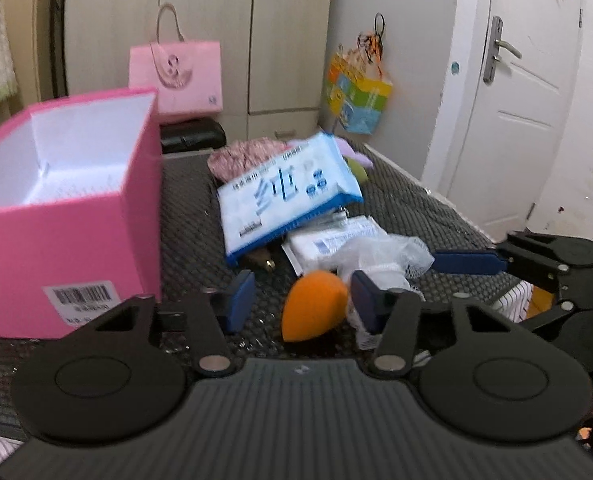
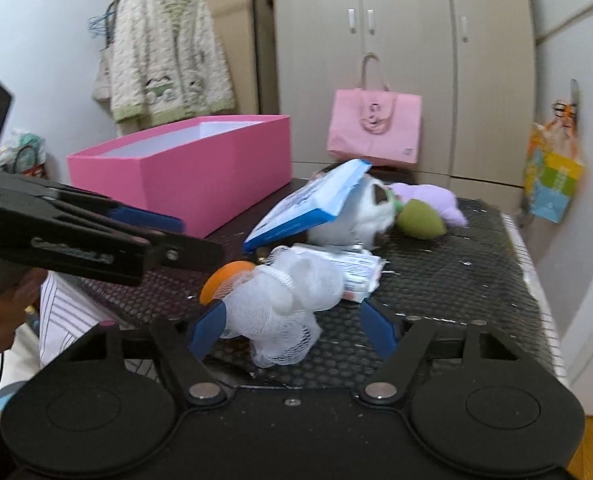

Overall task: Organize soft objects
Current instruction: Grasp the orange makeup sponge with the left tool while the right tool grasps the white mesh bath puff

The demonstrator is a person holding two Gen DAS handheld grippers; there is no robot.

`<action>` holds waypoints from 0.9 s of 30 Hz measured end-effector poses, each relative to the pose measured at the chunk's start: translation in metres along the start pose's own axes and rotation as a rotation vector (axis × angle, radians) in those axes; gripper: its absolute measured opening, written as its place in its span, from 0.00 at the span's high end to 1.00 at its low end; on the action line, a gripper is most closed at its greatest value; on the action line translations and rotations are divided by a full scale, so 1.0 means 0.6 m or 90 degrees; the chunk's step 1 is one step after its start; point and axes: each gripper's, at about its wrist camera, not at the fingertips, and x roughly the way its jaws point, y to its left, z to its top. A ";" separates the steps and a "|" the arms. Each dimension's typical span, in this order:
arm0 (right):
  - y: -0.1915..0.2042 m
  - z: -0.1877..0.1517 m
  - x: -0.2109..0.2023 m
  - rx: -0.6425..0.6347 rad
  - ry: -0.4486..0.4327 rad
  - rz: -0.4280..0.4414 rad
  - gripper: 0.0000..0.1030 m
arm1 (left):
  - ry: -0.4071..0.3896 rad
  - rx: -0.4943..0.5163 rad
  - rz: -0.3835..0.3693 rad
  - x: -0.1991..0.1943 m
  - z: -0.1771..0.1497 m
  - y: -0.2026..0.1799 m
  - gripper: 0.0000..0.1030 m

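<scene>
An open pink box point(image 1: 68, 216) stands at the left of the dark mat; it also shows in the right wrist view point(image 2: 184, 168). An orange sponge egg point(image 1: 312, 304) lies between my left gripper's point(image 1: 302, 300) open blue fingers, untouched on the left side. A white mesh puff point(image 2: 284, 304) lies between my right gripper's point(image 2: 296, 328) open fingers. Behind are a blue-white tissue pack point(image 1: 288, 188), a flat white packet point(image 2: 360, 272), a green sponge egg point(image 2: 420, 220), a white plush point(image 2: 356, 216) and a lilac plush point(image 2: 436, 200).
A pink paper bag point(image 1: 176, 76) stands at the back by beige wardrobes. A colourful bag point(image 1: 356, 92) hangs on the right, near a white door point(image 1: 516, 120). A cardigan point(image 2: 164, 52) hangs at the back left. The mat point(image 2: 456, 272) ends at the right edge.
</scene>
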 end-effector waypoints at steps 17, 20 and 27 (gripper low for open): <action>-0.047 -0.003 0.019 0.012 0.036 -0.005 0.62 | 0.068 -0.028 -0.075 0.060 0.000 0.012 0.57; -0.065 0.001 0.014 0.047 0.053 0.010 0.62 | 0.076 -0.027 -0.079 0.069 0.000 0.010 0.57; -0.091 0.020 0.000 0.153 0.022 0.057 0.37 | 0.085 -0.016 -0.055 0.083 0.001 0.006 0.57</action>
